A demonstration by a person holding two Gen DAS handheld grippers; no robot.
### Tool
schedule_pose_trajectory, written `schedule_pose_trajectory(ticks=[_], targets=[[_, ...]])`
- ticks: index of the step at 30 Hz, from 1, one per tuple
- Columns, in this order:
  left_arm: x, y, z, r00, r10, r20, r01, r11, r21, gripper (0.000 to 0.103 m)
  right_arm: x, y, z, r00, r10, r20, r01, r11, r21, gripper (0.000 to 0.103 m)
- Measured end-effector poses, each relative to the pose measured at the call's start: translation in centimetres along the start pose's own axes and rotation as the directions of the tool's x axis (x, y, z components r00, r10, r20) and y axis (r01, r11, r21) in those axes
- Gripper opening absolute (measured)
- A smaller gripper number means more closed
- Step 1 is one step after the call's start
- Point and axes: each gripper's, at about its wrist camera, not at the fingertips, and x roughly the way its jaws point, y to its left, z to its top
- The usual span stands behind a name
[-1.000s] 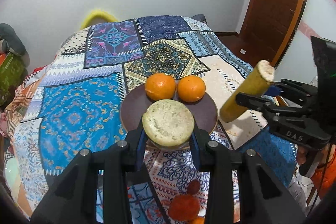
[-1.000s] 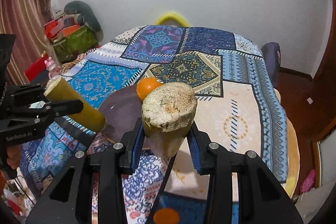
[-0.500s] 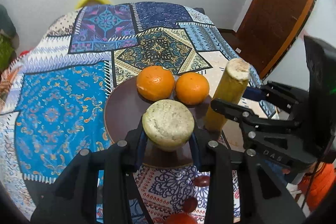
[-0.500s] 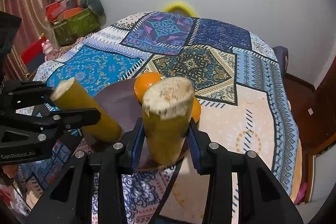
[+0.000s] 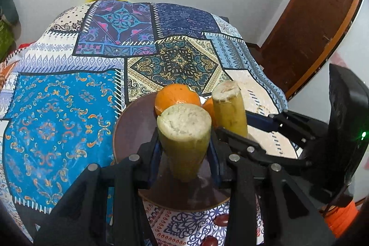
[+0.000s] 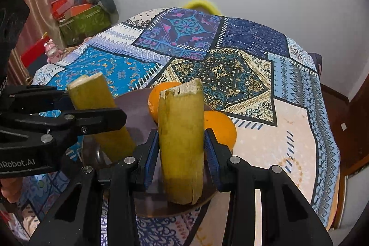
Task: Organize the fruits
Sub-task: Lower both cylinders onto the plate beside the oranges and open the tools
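A brown plate (image 5: 131, 130) (image 6: 136, 105) lies on the patchwork cloth with two oranges (image 5: 175, 96) (image 5: 208, 107) at its far side. My left gripper (image 5: 184, 146) is shut on a yellow-green cut stalk piece (image 5: 184, 142), which stands almost upright over the plate's near half. My right gripper (image 6: 181, 146) is shut on a second stalk piece (image 6: 181, 130), also upright, its lower end at the plate's near rim. Each view shows the other gripper beside it: the left gripper (image 6: 92, 105), the right gripper (image 5: 239, 130). Whether either piece touches the plate I cannot tell.
The patchwork cloth (image 5: 57, 126) covers the whole surface. Small dark red fruits (image 5: 221, 220) lie on the cloth just in front of the plate. A wooden door (image 5: 311, 27) stands at the right, and boxes and bags (image 6: 85, 20) are stacked at the far left.
Both grippers have moved forward and down over the plate with their stalk pieces. The pieces have tipped upright and come closer together.
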Motion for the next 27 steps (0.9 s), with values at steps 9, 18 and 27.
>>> schedule_pose_trajectory(ticks=[9, 18, 27], targets=[[1.0, 1.9, 1.4, 0.999, -0.028, -0.030, 0.026, 0.996, -0.082, 0.038, 1.6, 0.6, 0.1, 0.998, 0.045, -0.036, -0.044, 0.999, 0.007, 0.036], [2.4, 2.3, 1.9, 0.998, 0.041, -0.042, -0.044, 0.996, -0.072, 0.042, 1.6, 0.4, 0.1, 0.998, 0.049, -0.036, -0.049, 0.999, 0.011, 0.036], [3.7, 3.2, 2.6, 0.996, 0.048, -0.077, -0.057, 0.992, -0.114, 0.044, 1.5, 0.4, 0.0, 0.997, 0.067, -0.043, -0.066, 0.997, 0.027, 0.037]])
